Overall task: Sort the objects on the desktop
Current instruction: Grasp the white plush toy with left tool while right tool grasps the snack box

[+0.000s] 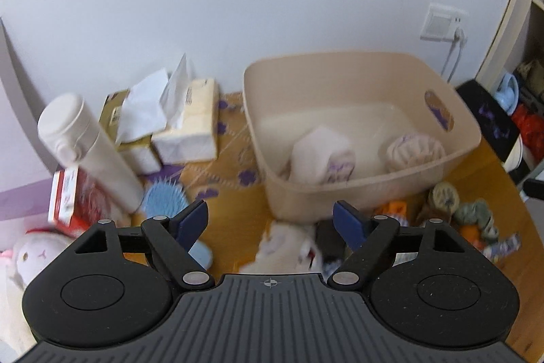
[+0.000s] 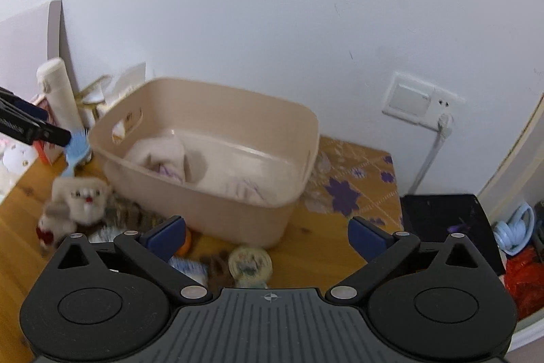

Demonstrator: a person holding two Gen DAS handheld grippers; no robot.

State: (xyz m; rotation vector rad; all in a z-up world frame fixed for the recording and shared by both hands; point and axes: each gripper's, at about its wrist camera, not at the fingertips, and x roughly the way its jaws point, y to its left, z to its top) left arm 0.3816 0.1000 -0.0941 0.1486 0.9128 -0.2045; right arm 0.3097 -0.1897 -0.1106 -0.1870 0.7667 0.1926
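Both the left gripper (image 1: 270, 220) and right gripper (image 2: 267, 235) hover with fingers spread, empty, before the beige bin (image 1: 367, 193); each should centre over one plush toy (image 2: 83, 196) on the worktop (image 2: 323, 257) before pinching

I am looking into a lived-in room of a home: a wooden worktop (image 2: 319, 261) against a white wall, a beige storage tub (image 1: 360, 138) at its centre. Left of the tub stand tissue packs (image 1: 190, 125) and a white flask (image 1: 88, 152); plush toys (image 2: 81, 196) lie before it, a wall socket (image 2: 418, 101) behind.
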